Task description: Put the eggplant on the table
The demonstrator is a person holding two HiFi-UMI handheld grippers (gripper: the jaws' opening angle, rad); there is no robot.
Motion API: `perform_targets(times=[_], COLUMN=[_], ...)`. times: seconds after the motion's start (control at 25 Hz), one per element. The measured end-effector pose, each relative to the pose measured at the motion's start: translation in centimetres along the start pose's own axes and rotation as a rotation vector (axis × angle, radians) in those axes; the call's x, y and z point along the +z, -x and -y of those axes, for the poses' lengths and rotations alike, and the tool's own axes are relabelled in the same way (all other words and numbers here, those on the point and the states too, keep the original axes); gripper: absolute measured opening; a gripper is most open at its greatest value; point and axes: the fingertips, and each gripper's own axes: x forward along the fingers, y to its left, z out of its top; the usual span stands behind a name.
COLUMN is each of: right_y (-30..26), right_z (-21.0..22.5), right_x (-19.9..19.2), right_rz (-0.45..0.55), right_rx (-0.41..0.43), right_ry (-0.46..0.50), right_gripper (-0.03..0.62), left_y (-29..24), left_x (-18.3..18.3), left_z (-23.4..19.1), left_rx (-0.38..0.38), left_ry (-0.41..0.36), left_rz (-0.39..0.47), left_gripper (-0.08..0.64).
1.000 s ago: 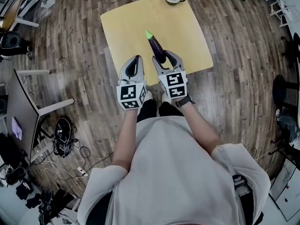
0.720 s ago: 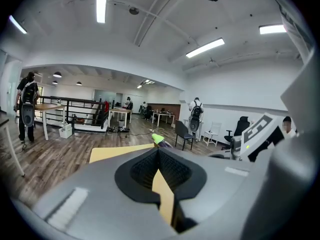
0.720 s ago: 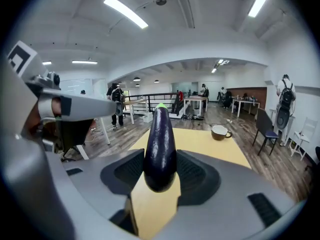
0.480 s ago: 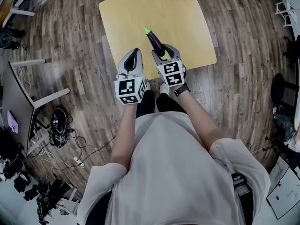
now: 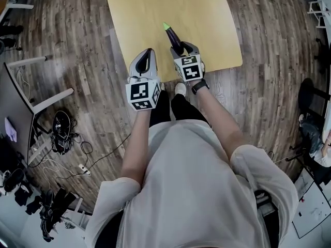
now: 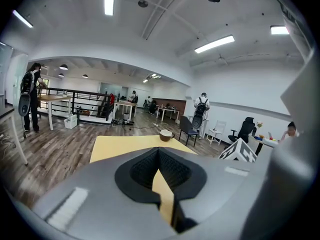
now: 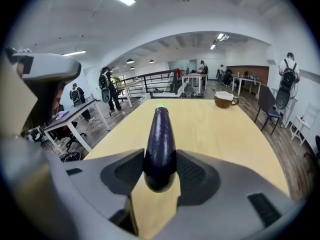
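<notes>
While the right gripper [image 7: 160,168] has its jaws closed on the eggplant [image 7: 160,139], I count the grip sound but not generous. The pads clamp the thick, blunt end only. The rest of the dark body runs straight out ahead of the jaws, with its green tip farthest from them and the desk [image 5: 207,30] spread below and beyond. I cannot tell whether the underside touches the wood yet.

The skin looks glossy and smooth, so I expect it to be slippery under the ribbed pads. The flesh is probably firm enough to keep its shape, yet soft enough to bruise if I squeeze harder. It seems light, but nearly all of its length hangs forward of the hold, so it may pivot or droop in the jaws if I jolt it. A hold nearer the middle would be steadier. As it is, I would bring it down gently and level, then let go only once the body lies along the wood. Being rounded, it may roll a little.

The left gripper [image 6: 160,170] sits just beside the right one, its jaws closed on nothing.
</notes>
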Motion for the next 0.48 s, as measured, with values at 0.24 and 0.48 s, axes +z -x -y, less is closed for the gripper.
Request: perform_targets(times=[0.24, 0.48], right_y=[-2.2, -3.4], right_z=[0.4, 0.5], right_x=[-1.8, -2.7], right_rz=[-0.061, -0.105], right_rx=[-0.003, -0.007], right_ry=[-0.007, -0.008], right_gripper=[0.204, 0.204], left_y=[-0.6, -1.2], left_x=[-0.9, -1.2], left_z=[-0.9, -0.4], left_rx=[0.005, -0.004], left_ry=[0.013, 0.015], left_rz=[-0.019, -0.029], left_gripper=[0.009, 0.009])
